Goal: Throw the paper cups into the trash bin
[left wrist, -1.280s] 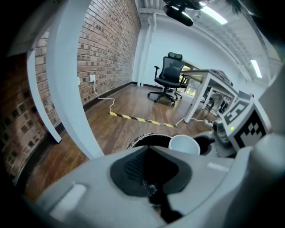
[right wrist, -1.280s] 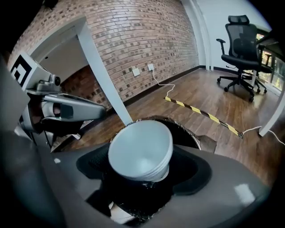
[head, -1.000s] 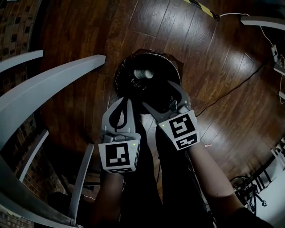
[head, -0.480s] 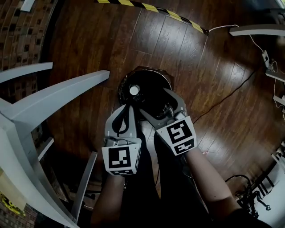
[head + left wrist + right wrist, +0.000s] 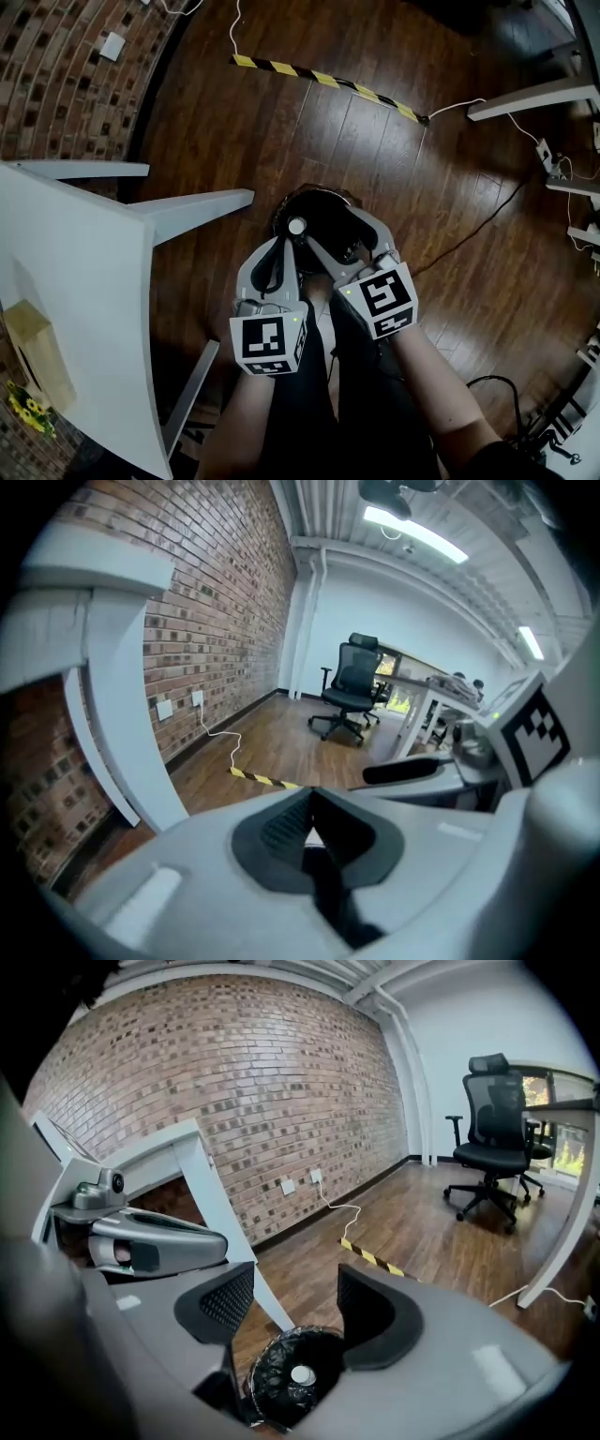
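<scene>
The left gripper [image 5: 282,246] and the right gripper [image 5: 333,231] hang side by side above a round trash bin [image 5: 315,191] with a black liner, which stands on the dark wooden floor [image 5: 281,122] just beside a leg of the white table [image 5: 84,281]. One paper cup [image 5: 296,225] lies inside the bin, seen as a pale disc. In the left gripper view, the left gripper's [image 5: 311,829] pads are pressed together with nothing between them. The right gripper's [image 5: 295,1312] jaws have just been closing but stand apart with nothing between them, and the bin [image 5: 267,1372] and cup [image 5: 301,1374] show through the gap far below. A yellow-and-black tape strip [image 5: 328,80] crosses the floor beyond.
</scene>
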Tool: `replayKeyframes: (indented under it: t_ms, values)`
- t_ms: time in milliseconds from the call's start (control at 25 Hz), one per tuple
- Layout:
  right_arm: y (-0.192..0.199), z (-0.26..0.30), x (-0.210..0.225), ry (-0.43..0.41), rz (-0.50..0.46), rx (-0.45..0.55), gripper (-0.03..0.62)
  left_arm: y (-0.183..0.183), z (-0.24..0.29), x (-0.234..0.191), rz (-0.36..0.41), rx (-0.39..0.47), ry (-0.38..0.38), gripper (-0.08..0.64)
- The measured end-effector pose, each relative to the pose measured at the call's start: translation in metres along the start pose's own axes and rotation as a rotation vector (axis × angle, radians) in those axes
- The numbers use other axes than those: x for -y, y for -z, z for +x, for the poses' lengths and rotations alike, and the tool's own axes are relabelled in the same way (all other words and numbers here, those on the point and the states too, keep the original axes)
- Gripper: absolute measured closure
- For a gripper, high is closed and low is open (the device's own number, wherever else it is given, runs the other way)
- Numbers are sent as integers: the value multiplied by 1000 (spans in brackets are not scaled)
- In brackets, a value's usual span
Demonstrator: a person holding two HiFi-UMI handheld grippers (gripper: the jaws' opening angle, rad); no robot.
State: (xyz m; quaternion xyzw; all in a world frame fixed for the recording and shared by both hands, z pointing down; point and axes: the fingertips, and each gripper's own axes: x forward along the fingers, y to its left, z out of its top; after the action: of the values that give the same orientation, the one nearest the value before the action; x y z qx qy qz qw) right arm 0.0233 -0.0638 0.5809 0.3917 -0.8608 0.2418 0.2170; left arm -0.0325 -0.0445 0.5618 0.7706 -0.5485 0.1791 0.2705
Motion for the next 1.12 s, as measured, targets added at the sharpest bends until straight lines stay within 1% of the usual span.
replayKeyframes:
  t_ms: [40, 120, 320, 400, 440, 560, 720, 800, 920, 1120]
  values:
    - [-11, -5, 0, 7, -5, 21, 317, -9, -4, 3, -3, 12, 3, 555]
    - [-35, -17, -2, 25, -19, 74, 369, -27, -12, 9, -3, 36, 15, 555]
    - [-90, -49, -5, 74, -56, 176, 461, -68, -34, 19, 28, 102, 41, 555]
    - [-107, -62, -5, 98, -49, 210, 525, -80, -42, 22, 34, 112, 46, 555]
    - [-114, -69, -5, 105, -41, 218, 537, -85, -46, 24, 33, 113, 45, 555]
    - [-128, -88, -11, 120, -27, 235, 548, -100, -59, 31, 28, 124, 42, 555]
    - [-147, -110, -21, 134, -28, 249, 564, -128, -78, 43, 46, 163, 62, 555]
    - [-160, -118, -23, 141, -29, 273, 569, -144, -86, 43, 52, 188, 68, 555]
    - [-180, -133, -23, 157, -28, 312, 583, -167, -99, 41, 52, 222, 59, 555]
    - [-206, -159, -29, 159, -53, 342, 583, -199, -125, 38, 56, 278, 36, 555]
